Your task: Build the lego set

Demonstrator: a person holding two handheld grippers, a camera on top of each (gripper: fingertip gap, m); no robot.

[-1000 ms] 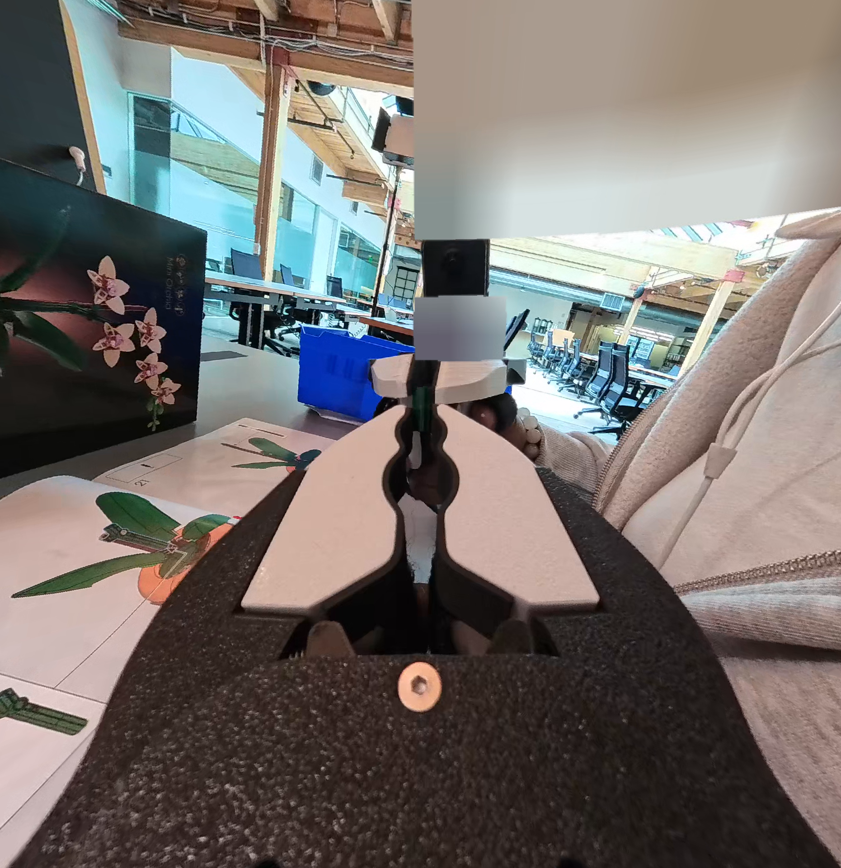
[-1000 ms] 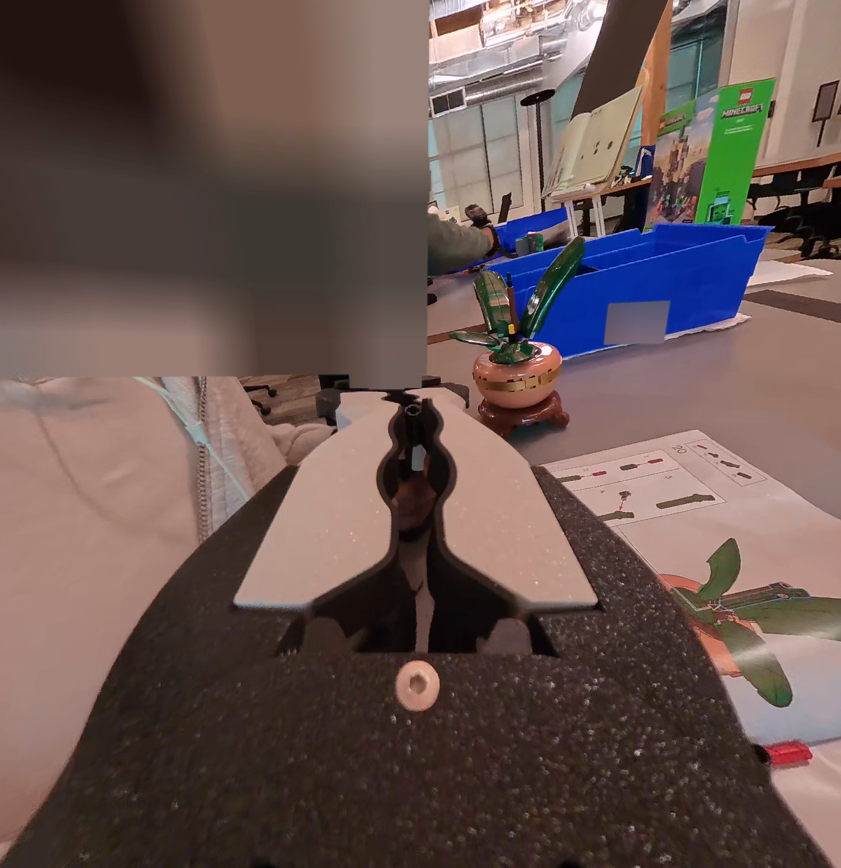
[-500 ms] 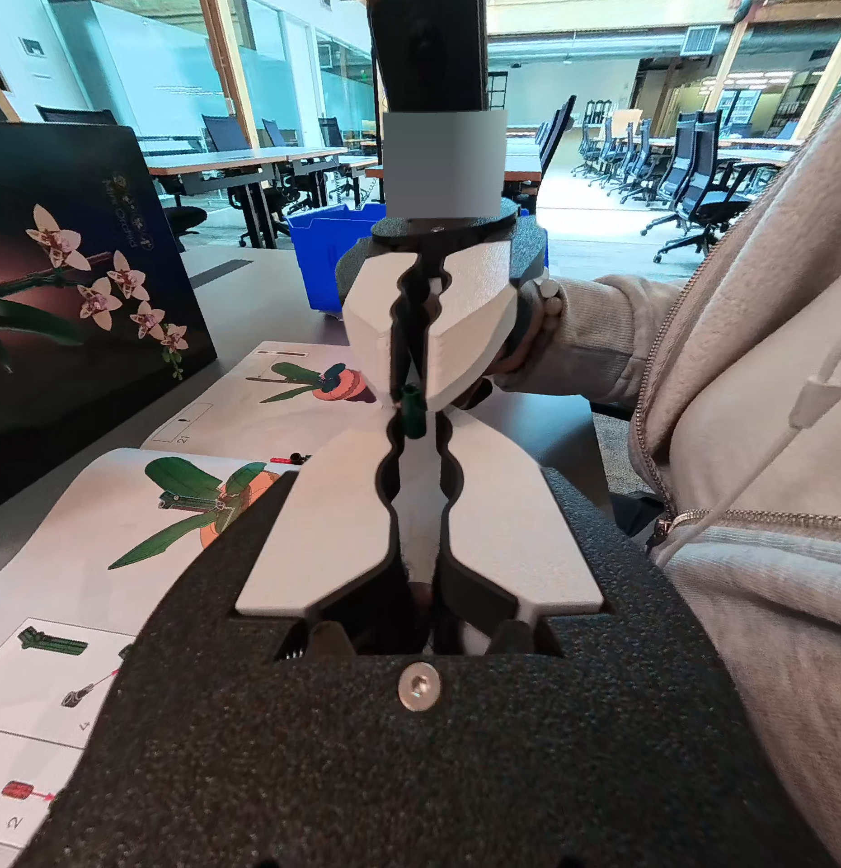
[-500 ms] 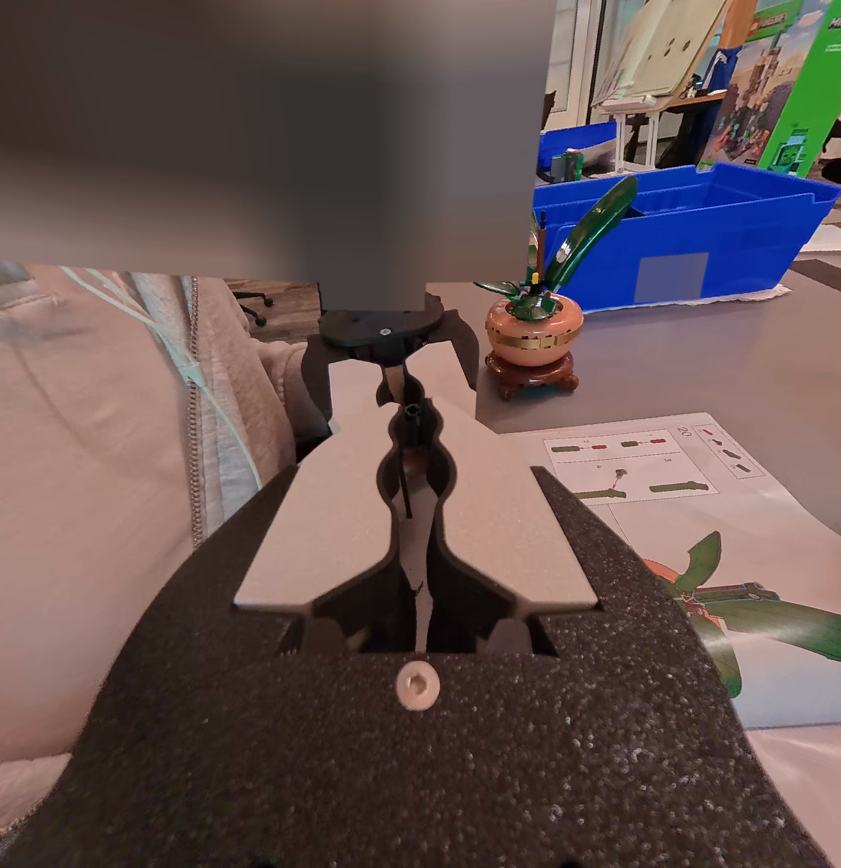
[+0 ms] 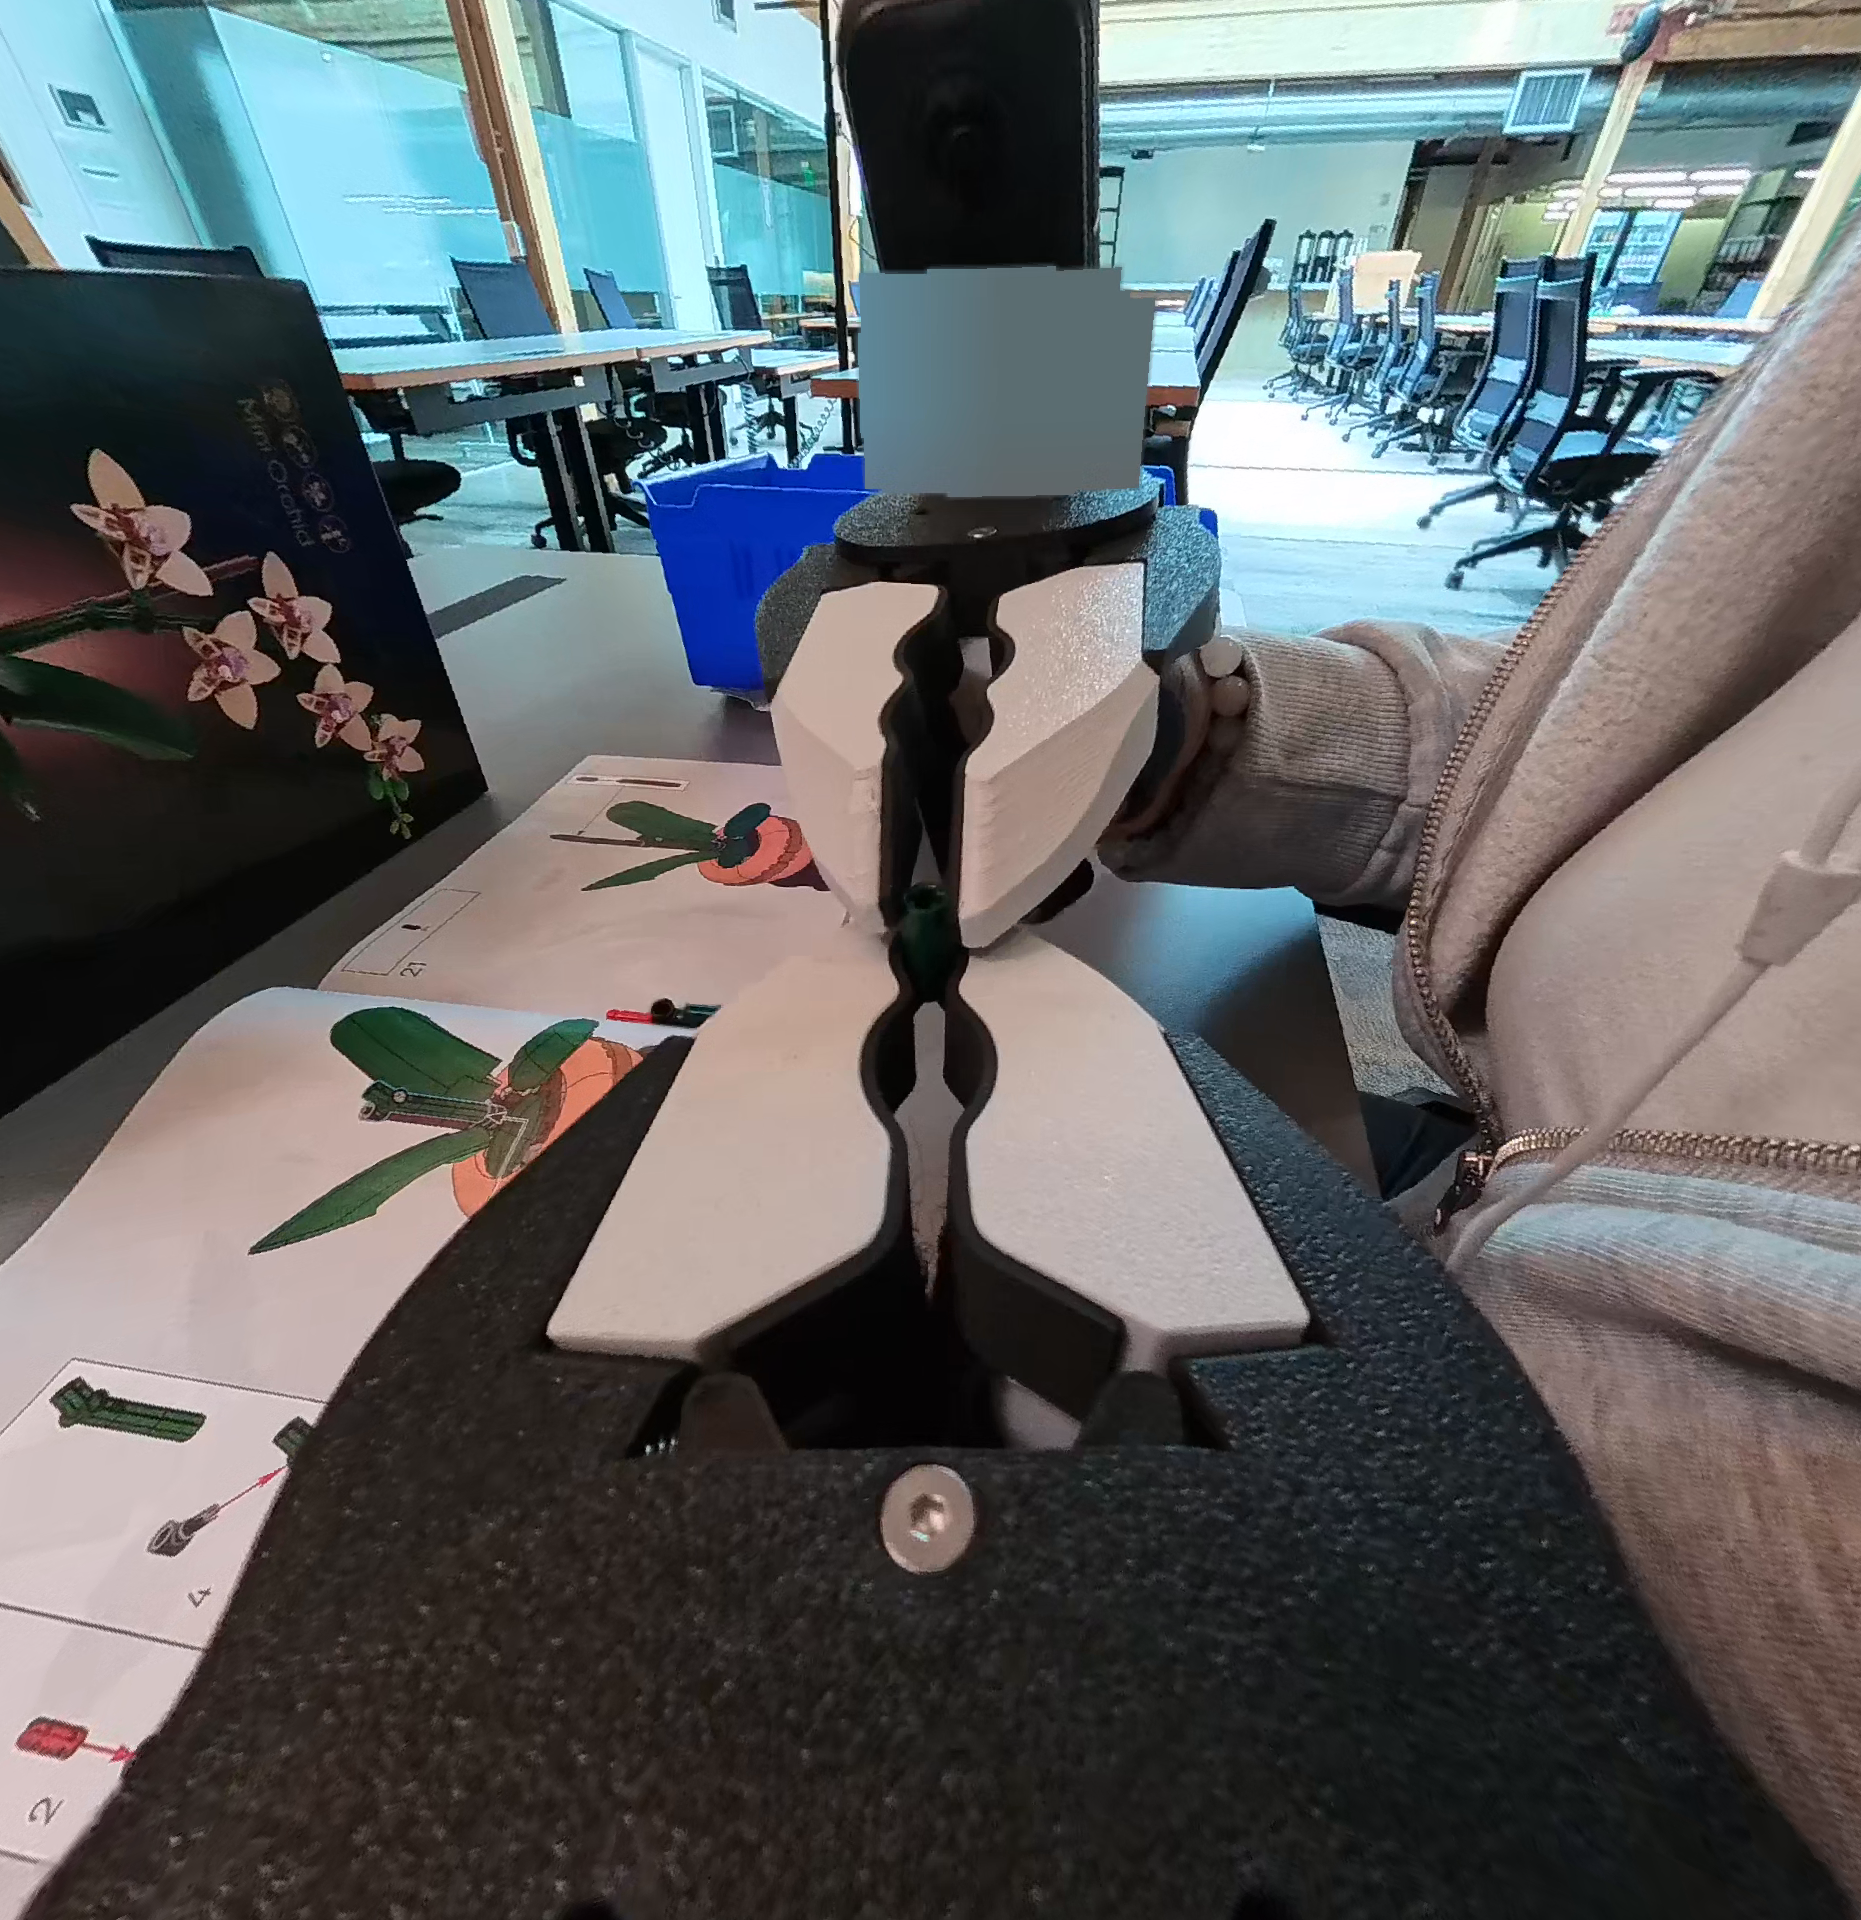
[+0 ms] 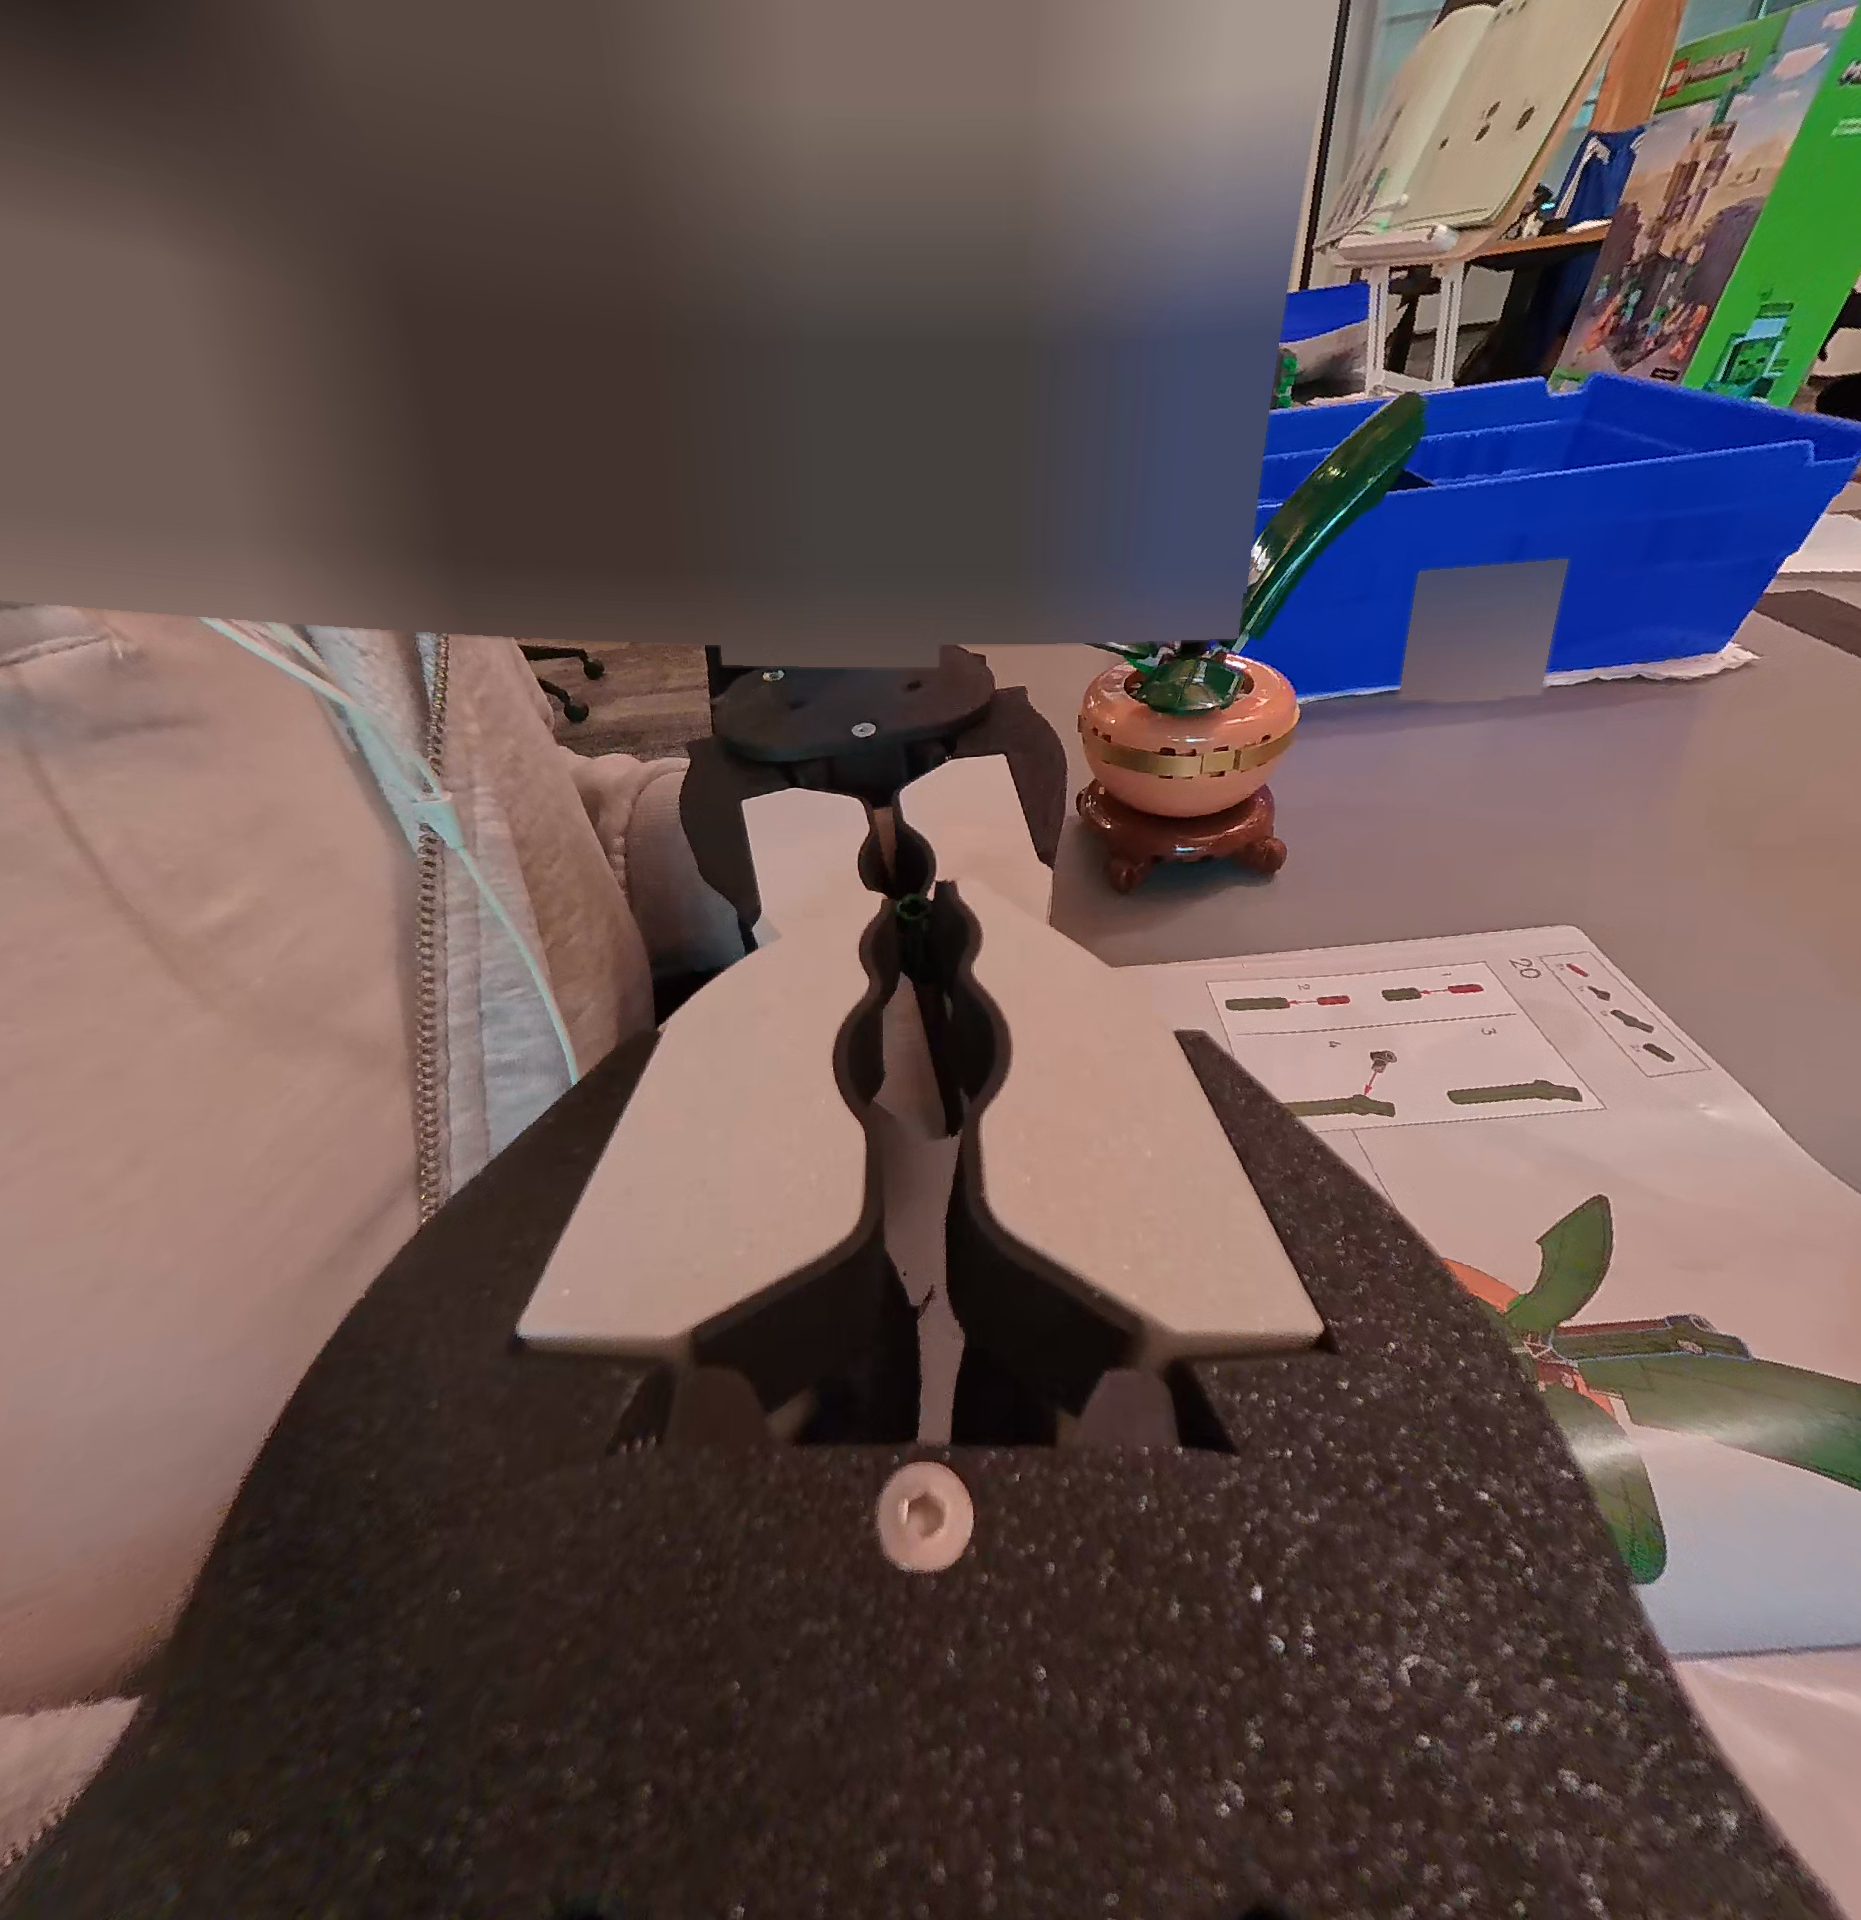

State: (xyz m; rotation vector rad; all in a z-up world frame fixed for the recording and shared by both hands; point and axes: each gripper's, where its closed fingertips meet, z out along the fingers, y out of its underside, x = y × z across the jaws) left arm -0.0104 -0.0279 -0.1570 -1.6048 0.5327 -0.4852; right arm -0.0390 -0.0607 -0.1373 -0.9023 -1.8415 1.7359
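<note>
My left gripper [image 5: 926, 982] and right gripper [image 6: 921, 920] face each other tip to tip above the table, in front of a person's torso. Both are shut. A small dark green lego pin [image 5: 924, 930] stands out of the left gripper's fingertips and touches the right gripper's tips [image 5: 921, 904]. In the right wrist view a green stud end [image 6: 910, 909] shows at the tips, with a thin dark green stem [image 6: 941, 1013] clamped between the right fingers. The built lego pot with green leaves [image 6: 1186, 738] stands on the table behind.
The open instruction booklet [image 5: 282, 1143] lies under both grippers; it also shows in the right wrist view [image 6: 1528, 1091]. Small loose pieces [image 5: 661, 1010] lie on it. A black orchid box [image 5: 178, 623] stands left. A blue bin [image 6: 1528, 499] is behind the pot. A beige hoodie [image 5: 1632, 935] is close by. The grippers are tip to tip, or close to it.
Both grippers have come down from a raised position toward the table and tilted downward. They stay shut and tip to tip, and the green piece now shows clearly between them.
</note>
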